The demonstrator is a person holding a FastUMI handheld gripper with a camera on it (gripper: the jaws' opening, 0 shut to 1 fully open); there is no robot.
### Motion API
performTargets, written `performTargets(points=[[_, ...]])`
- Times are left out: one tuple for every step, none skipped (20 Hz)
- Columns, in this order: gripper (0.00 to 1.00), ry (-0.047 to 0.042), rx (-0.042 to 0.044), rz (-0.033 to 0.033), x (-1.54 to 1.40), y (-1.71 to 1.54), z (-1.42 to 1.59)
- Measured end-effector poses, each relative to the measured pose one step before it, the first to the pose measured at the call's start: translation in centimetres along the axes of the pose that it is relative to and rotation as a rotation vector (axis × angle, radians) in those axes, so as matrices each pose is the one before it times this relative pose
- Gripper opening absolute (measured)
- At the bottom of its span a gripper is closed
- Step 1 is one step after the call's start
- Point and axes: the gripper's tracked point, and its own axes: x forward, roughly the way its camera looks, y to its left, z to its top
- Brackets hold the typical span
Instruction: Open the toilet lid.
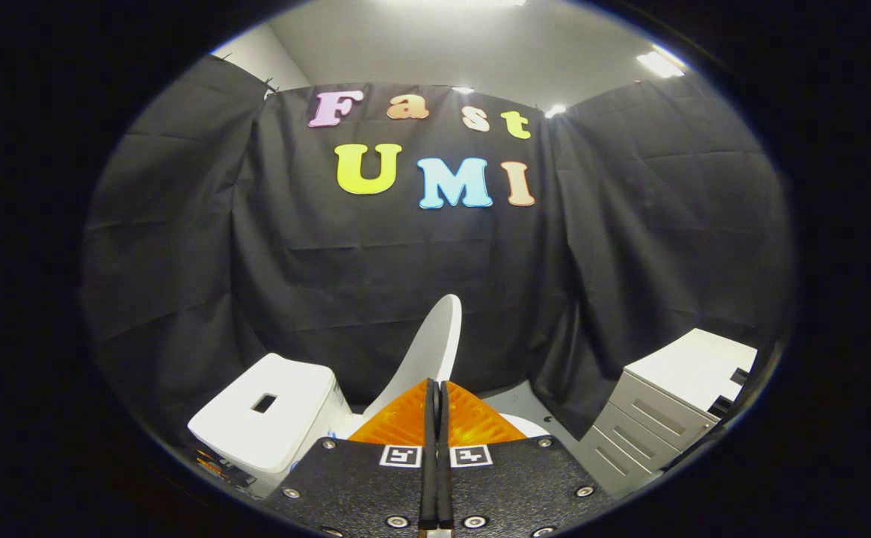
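- Two fingers of the gripper stood pressed flat together at the bottom centre of the frame, with no gap between them and nothing held.
- Fingertips met in a point low in the frame, just in front of the lower part of the toilet lid.
- Toilet lid was raised, white, standing near upright and leaning slightly to the right, its rounded top edge reaching up to about the middle of the frame.
- Whether the fingertips touched the lid could not be told; the two overlapped in the picture.
- Toilet tank sat to the lower left of the fingers, white and box-shaped, with a small dark rectangular opening in its top face.
- A sliver of the white toilet rim showed just to the right of the fingers, low in the frame.
- Drawer cabinet stood at the lower right, grey fronts with a white top, well apart from the toilet.
- Black cloth wall hung behind everything, filling the middle of the frame, creased in vertical folds.
- Ceiling was pale across the top of the frame, with bright ceiling lights at the upper right.
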Motion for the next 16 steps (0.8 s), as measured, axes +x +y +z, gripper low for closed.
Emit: performTargets(points=[[0.00, -0.00362, 0.00456, -0.00474, -0.070, 0.385, 0.148], [0.00, -0.01238, -0.00100, 0.00188, -0.131, 0.462, 0.274], [0.00, -0.00855, -0.00209, 0.00678, -0.142, 0.630, 0.250], [0.00, -0.00510, 0.00489, 0.00547, 0.047, 0.399, 0.068], [0.00, -0.00156, 0.00439, 0.00275, -0.075, 0.383, 0.095], [0.00, -0.00078, 0.00274, 0.00206, 0.047, 0.383, 0.155], [0.00, 0.00051, 0.00382, -0.00079, -0.048, 0.321, 0.059], [0.00, 0.00083, 0.00328, 0.00442, -0.158, 0.443, 0.150], [0.00, -0.00064, 0.00166, 0.00540, -0.065, 0.476, 0.169], [0.00, -0.00527, 0.00411, 0.00836, -0.061, 0.633, 0.233], [0.00, -0.00269, -0.00840, 0.00702, -0.039, 0.570, 0.091], [0.00, -0.00431, -0.01309, 0.00527, 0.124, 0.663, 0.170], [0.00, -0.00274, -0.01867, 0.00766, 0.021, 0.875, 0.122], [0.00, -0.00619, -0.02630, 0.01018, -0.030, 0.835, 0.262], [0.00, -0.00309, -0.02321, 0.00638, -0.045, 0.874, 0.188], [0.00, -0.00249, -0.01177, 0.00046, 0.001, 0.628, 0.143]])
